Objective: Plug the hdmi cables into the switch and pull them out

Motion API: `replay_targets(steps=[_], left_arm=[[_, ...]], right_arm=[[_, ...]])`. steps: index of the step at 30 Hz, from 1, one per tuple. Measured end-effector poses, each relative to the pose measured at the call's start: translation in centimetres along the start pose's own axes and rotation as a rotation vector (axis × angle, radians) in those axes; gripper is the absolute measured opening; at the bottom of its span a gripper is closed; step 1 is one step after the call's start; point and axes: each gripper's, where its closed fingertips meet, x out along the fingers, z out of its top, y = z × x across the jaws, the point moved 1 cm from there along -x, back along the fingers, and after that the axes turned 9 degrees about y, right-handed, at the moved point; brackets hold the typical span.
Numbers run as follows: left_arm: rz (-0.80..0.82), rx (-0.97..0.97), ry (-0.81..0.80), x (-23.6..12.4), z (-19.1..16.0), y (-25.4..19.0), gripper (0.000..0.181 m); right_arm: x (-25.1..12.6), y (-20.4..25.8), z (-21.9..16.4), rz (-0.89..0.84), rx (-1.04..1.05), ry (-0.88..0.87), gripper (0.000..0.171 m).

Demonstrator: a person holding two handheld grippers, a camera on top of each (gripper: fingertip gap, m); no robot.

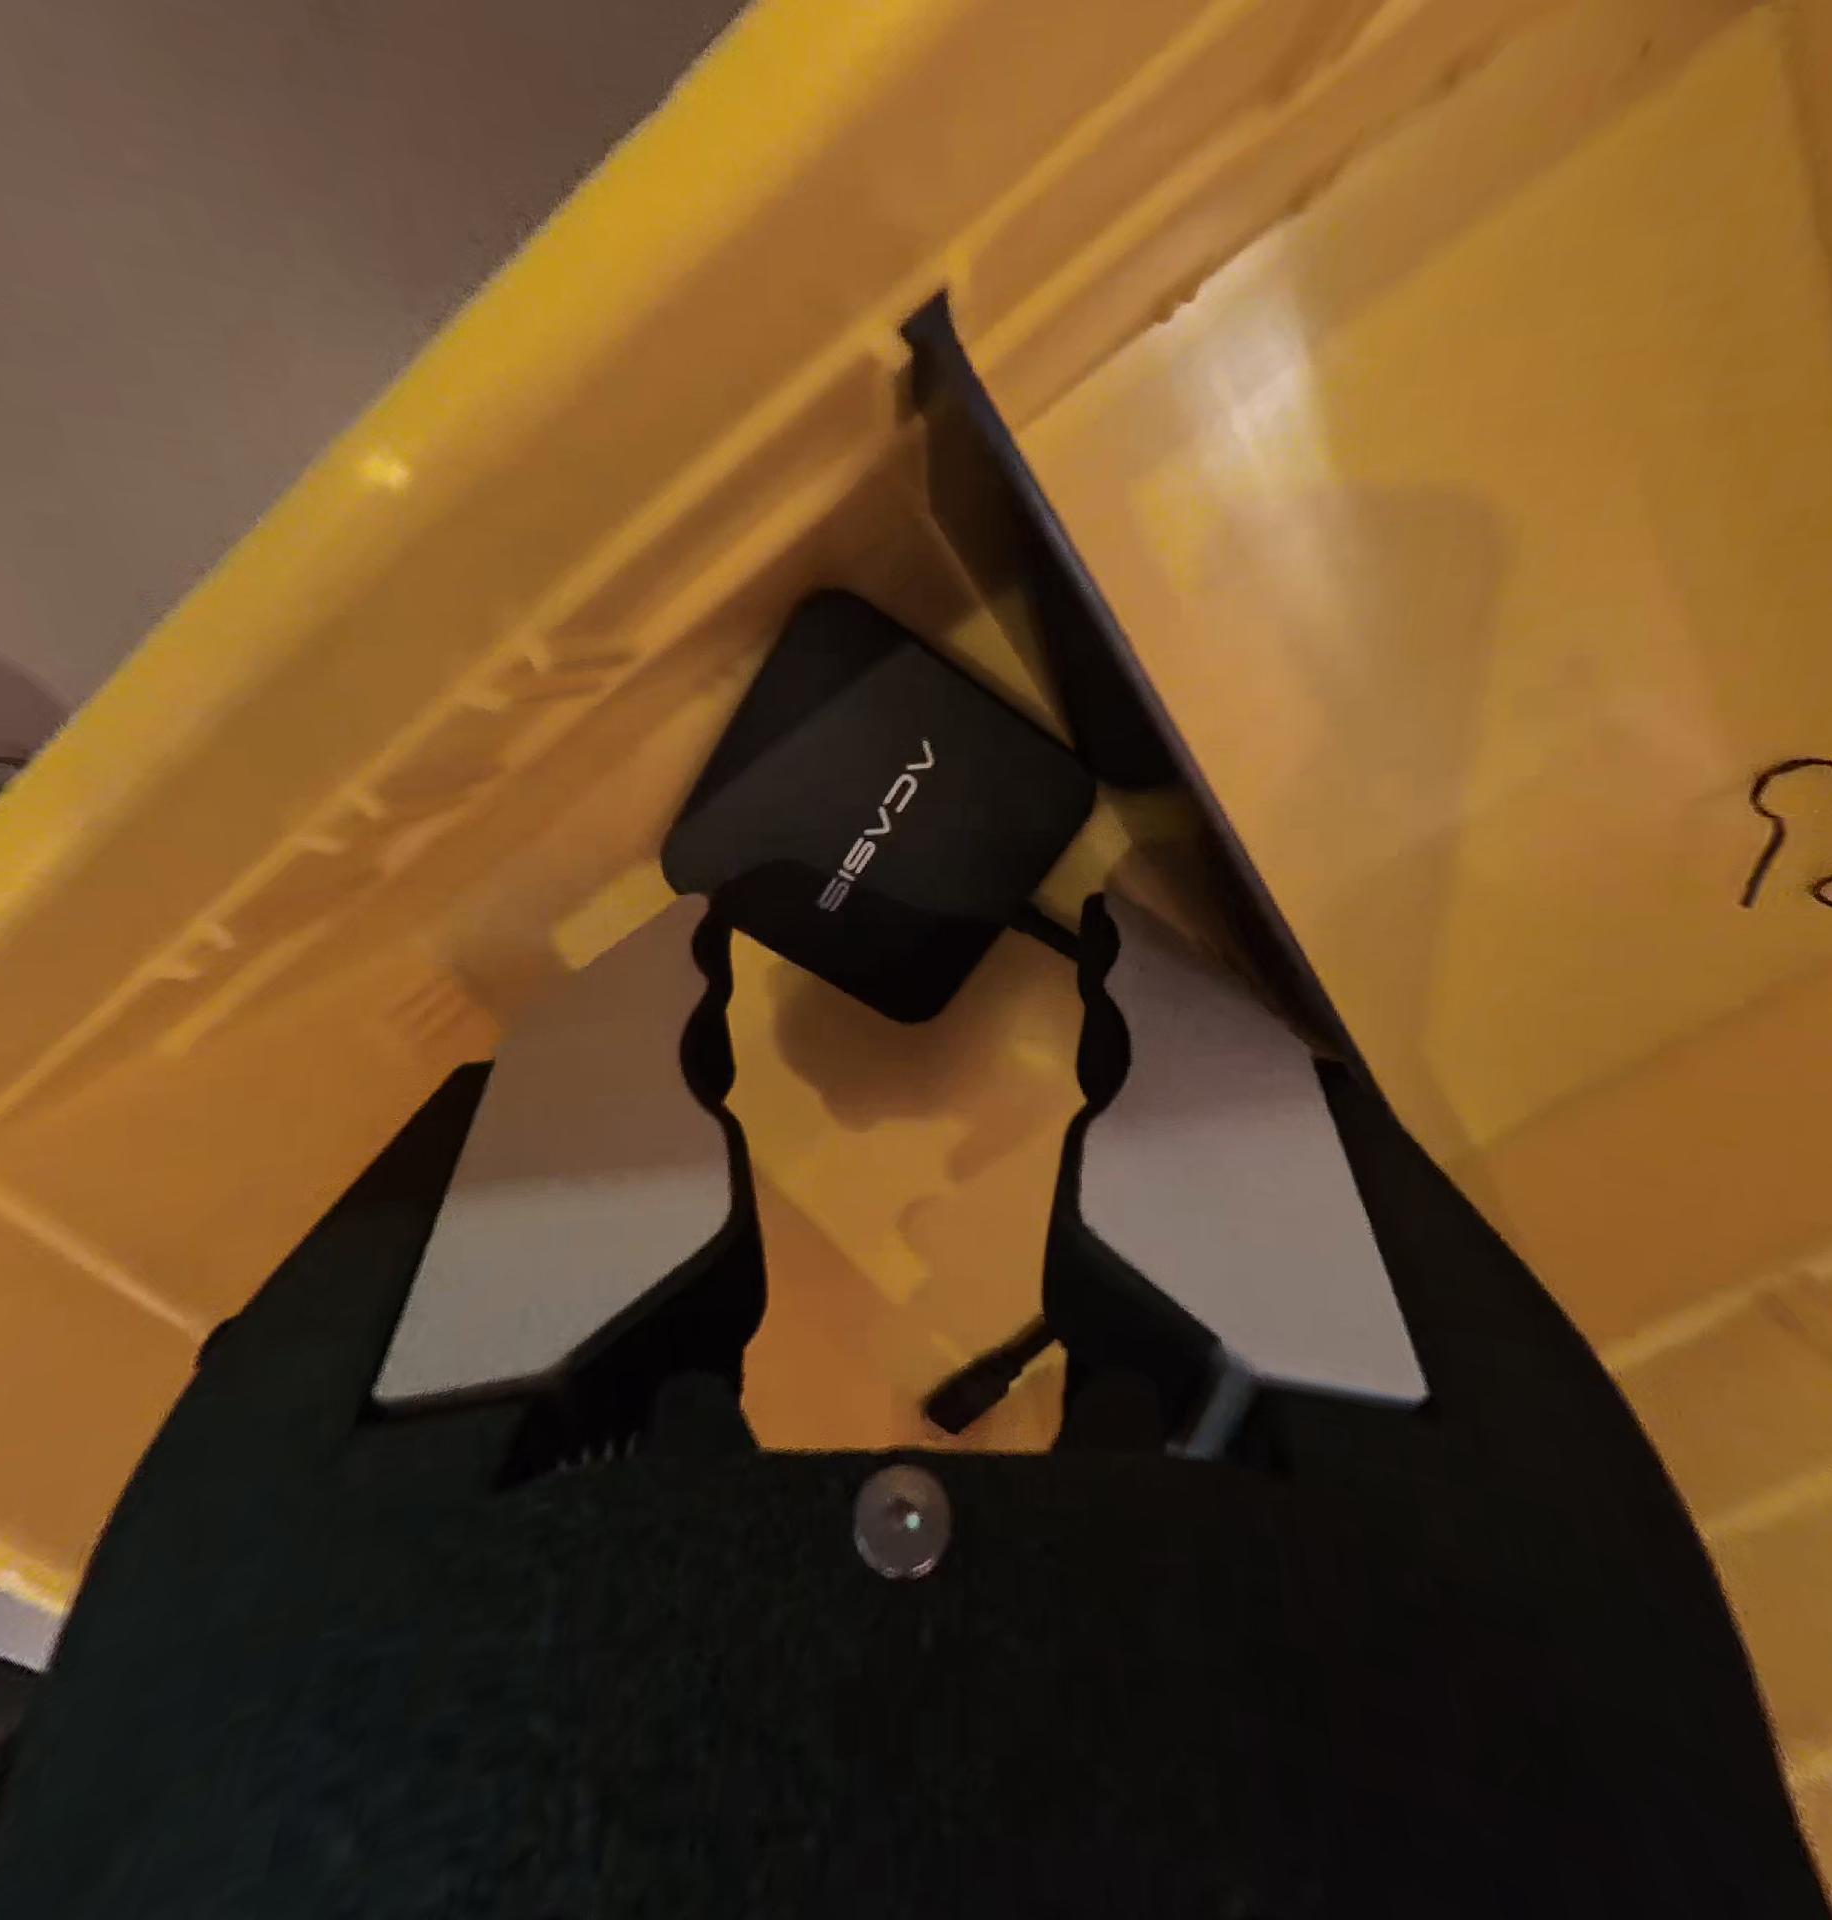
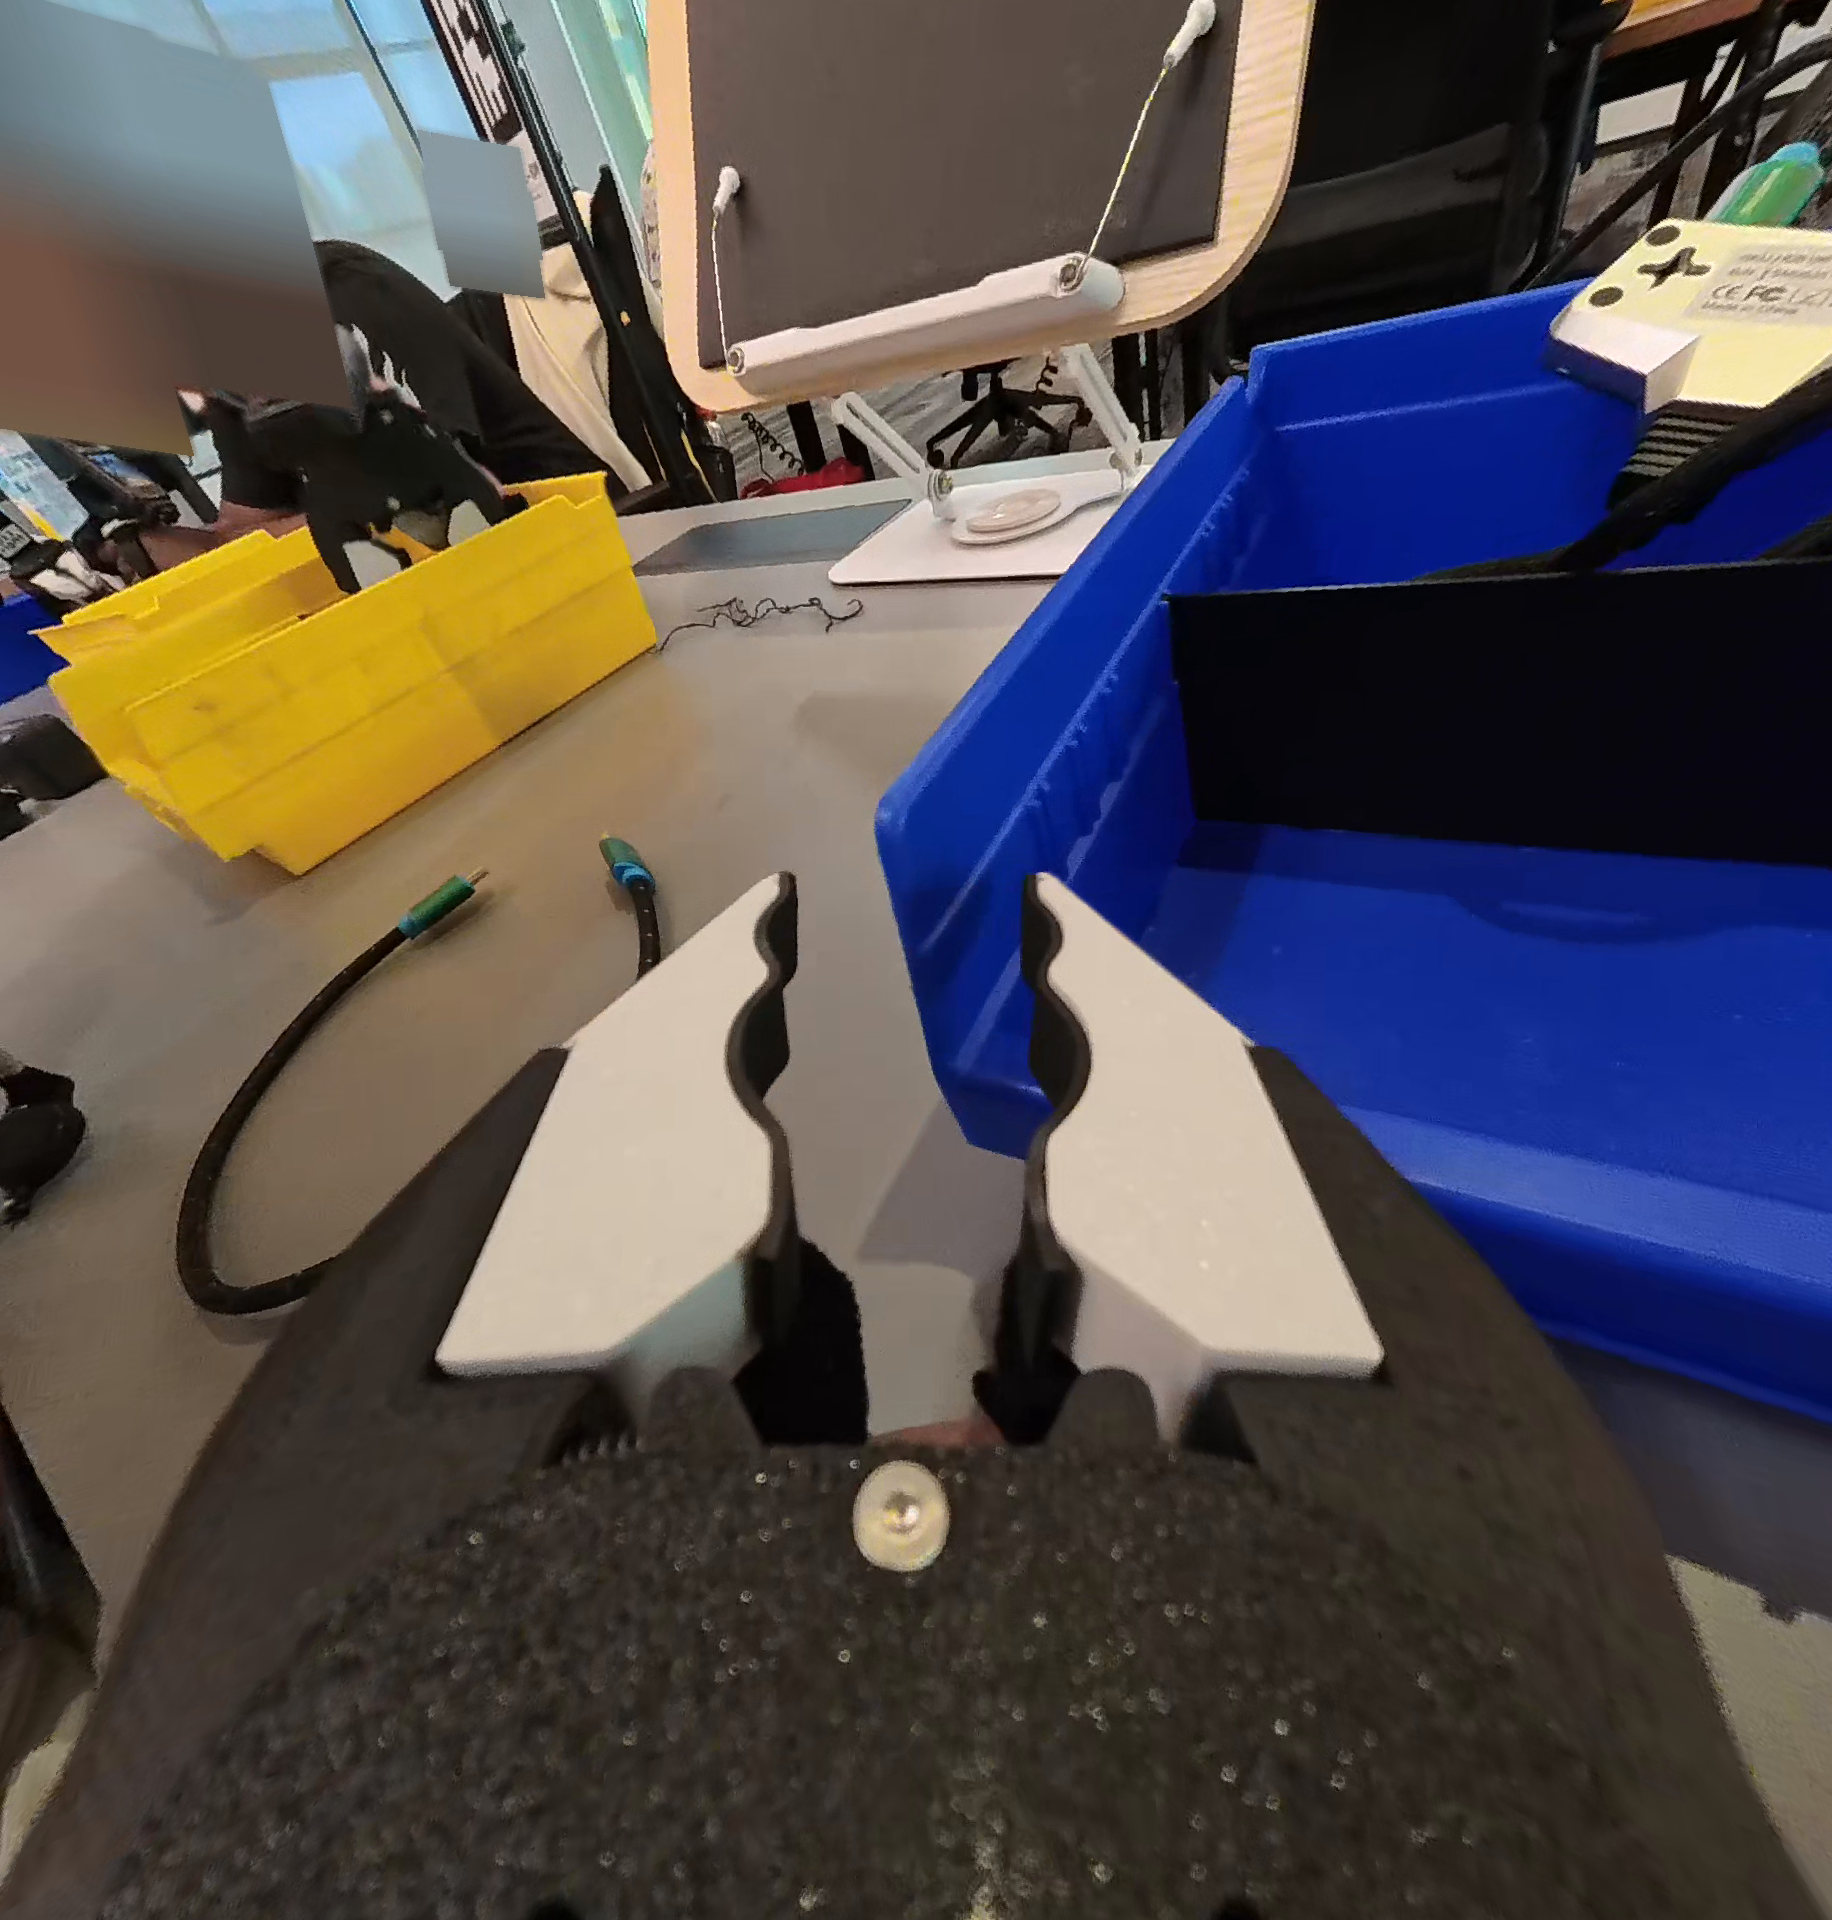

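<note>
Reaching into the yellow bin [image 1: 392, 727], the left gripper [image 1: 901, 925] spreads its fingers around the black switch [image 1: 876, 805], while the right gripper [image 2: 907, 904] hangs open-fingered above the surface [image 2: 766, 717].

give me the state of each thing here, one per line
left claw: open, reaching into the yellow bin, tips either side of the black switch box
right claw: open, empty, above the table
cable: loose on table, both plugs unplugged
blue bin: front section empty
</note>
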Motion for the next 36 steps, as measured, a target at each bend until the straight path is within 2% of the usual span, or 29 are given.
replay_targets(steps=[4, 8, 10, 13, 15, 24, 29, 34, 36], left_arm=[[0.106, 0.052, 0.032, 0.5, 0.3, 1.5, 0.079], [0.082, 0.001, 0.088, 1.7, -0.2, 2.0, 0.097], [0.008, 0.001, 0.077, 1.9, -0.1, 1.3, 0.090], [0.010, 0.022, 0.076, 2.0, 0.0, 1.4, 0.092], [0.015, 0.064, 0.062, 1.8, 0.3, 1.2, 0.078], [0.058, -0.025, 0.189, 1.4, -0.9, 1.5, 0.075], [0.229, -0.101, 0.195, -2.2, -1.6, 2.3, 0.075], [0.489, -0.253, 0.157, -8.9, -2.7, 2.8, 0.075], [0.581, -0.353, 0.056, -12.1, -1.9, 2.9, 0.075]], right_arm=[[-0.3, -0.2, 0.2, 0.014, 0.026, -0.022, 0.042], [-0.4, 0.0, 0.1, 0.036, 0.033, -0.022, 0.042], [-0.4, 0.1, 0.1, 0.043, 0.027, -0.018, 0.042], [-0.3, 0.3, 0.0, 0.055, 0.026, -0.011, 0.042], [-0.3, 0.3, 0.1, 0.059, 0.029, -0.016, 0.042], [-1.0, 0.6, 0.1, 0.060, 0.022, -0.036, 0.042], [-1.3, 1.0, 0.6, 0.057, 0.002, -0.047, 0.042], [-1.5, 2.4, 2.5, 0.083, -0.065, -0.070, 0.042], [-1.4, 3.0, 3.5, 0.102, -0.080, -0.090, 0.042]])
